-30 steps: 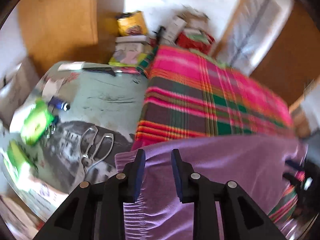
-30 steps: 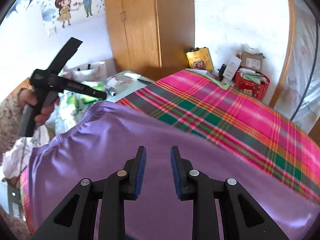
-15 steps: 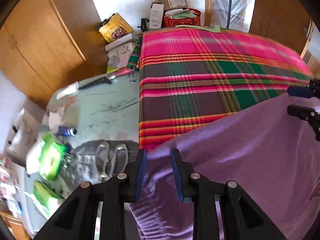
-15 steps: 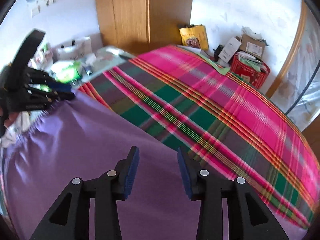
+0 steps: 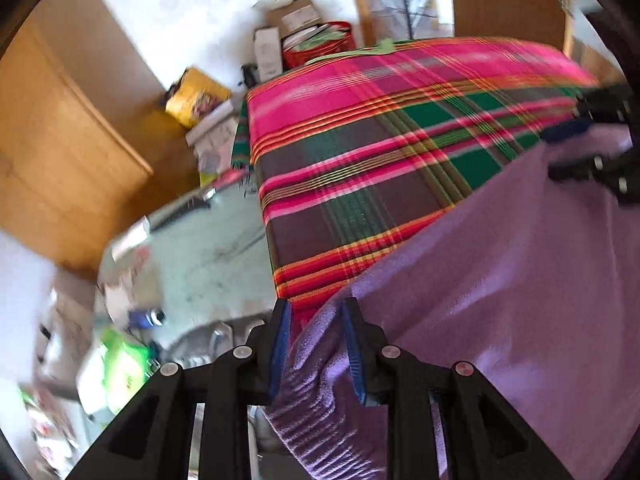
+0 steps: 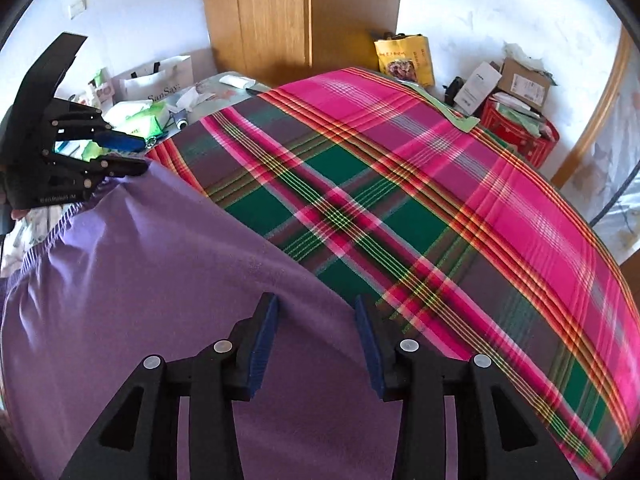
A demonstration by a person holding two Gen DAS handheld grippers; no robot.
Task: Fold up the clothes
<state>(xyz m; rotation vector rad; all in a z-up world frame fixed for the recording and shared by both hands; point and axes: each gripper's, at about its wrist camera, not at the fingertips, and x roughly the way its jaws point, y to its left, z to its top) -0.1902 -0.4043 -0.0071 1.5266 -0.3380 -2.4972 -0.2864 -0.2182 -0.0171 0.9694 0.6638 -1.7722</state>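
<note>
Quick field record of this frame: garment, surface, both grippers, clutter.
garment: purple garment, spread over the near part of the bed
surface: plaid blanket, pink, green and maroon
left gripper: garment's ribbed corner bunched between the fingers; whether the pads press cannot be told
right gripper: jaws have just been opening; garment edge lies between the pads, not pinched
clutter: red basket, yellow bag, wooden wardrobe

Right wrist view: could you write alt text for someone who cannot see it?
The right tongs stand open over a purple garment spread on a pink and green plaid blanket. At the left edge, the left tongs hold the garment's gathered edge. A wooden wardrobe stands behind.
</note>
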